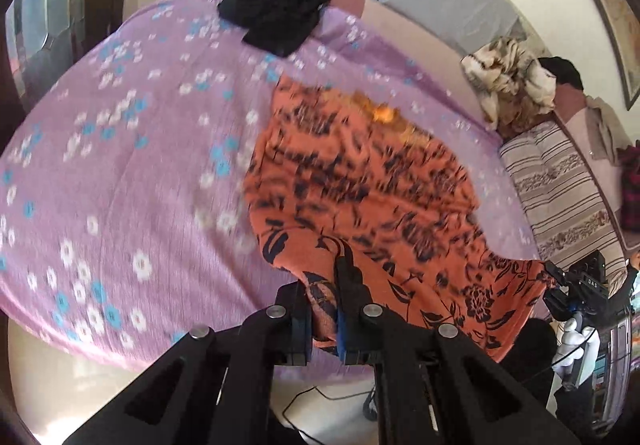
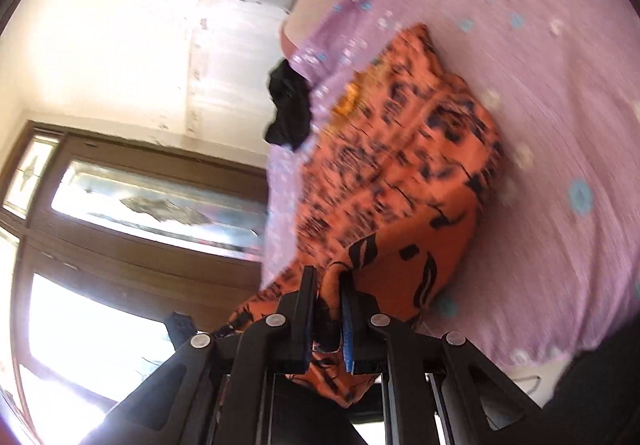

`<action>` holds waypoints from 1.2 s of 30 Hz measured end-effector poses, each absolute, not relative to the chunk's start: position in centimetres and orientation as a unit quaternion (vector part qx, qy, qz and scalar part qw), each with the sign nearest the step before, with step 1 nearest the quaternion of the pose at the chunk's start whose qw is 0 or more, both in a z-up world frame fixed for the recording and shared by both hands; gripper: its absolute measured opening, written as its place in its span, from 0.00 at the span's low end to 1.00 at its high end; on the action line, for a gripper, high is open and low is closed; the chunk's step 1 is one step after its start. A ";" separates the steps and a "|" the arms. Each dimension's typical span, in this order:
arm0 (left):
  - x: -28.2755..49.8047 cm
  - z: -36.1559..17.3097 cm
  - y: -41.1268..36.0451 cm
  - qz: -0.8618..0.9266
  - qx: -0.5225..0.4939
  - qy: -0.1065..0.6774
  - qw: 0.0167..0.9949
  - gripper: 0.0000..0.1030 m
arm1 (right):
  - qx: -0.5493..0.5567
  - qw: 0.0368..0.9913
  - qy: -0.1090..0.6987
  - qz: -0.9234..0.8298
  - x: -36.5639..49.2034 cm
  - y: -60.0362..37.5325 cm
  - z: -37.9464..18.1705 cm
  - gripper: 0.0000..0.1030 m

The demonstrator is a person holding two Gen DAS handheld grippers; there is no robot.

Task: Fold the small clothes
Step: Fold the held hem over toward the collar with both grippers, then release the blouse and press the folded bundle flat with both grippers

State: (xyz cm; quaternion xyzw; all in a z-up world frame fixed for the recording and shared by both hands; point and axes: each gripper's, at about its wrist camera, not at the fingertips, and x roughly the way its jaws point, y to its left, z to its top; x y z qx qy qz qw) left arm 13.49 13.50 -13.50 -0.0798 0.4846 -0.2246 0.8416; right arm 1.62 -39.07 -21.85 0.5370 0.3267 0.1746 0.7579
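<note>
My left tongs (image 1: 325,277) and my right tongs (image 2: 326,285) are each pinched tight on a near corner of the orange patterned garment (image 1: 360,181), which hangs lifted at my end while its far part lies on the purple flowered bed sheet (image 1: 120,165). I judge the thin cloth could slip from either narrow bite if I pull the two corners apart too hard, dropping one side and skewing the fold. Carrying it too far forward could drag it onto the black garment (image 1: 276,15) lying near the far edge of the bed.
</note>
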 end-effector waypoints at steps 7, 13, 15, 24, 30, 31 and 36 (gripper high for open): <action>22.2 -11.1 11.0 -0.213 -0.071 0.462 0.858 0.08 | 0.550 0.781 0.257 0.147 10.6 -42.7 -19.2 0.11; 32.3 -13.4 8.6 -0.173 -0.089 0.471 0.860 0.08 | 0.588 0.777 0.207 0.089 19.8 -47.6 -21.4 0.11; 35.7 -14.8 7.7 -0.156 -0.100 0.477 0.859 0.08 | 0.602 0.772 0.193 0.072 22.5 -49.3 -23.0 0.11; 43.9 -25.3 5.3 -0.086 -0.161 0.534 0.825 0.13 | 0.644 0.703 0.298 -0.044 28.2 -53.6 -32.4 0.28; 37.8 -19.1 6.5 -0.038 -0.163 0.402 0.900 0.73 | 0.528 0.805 0.267 -0.046 27.6 -51.0 -25.9 0.68; 36.1 -17.7 6.5 -0.025 -0.155 0.374 0.914 0.82 | 0.496 0.822 0.280 -0.024 28.1 -49.2 -24.5 0.68; 29.2 -17.3 4.6 0.083 -0.061 0.372 0.923 0.92 | 0.312 0.875 0.359 0.091 30.0 -36.3 -21.4 0.67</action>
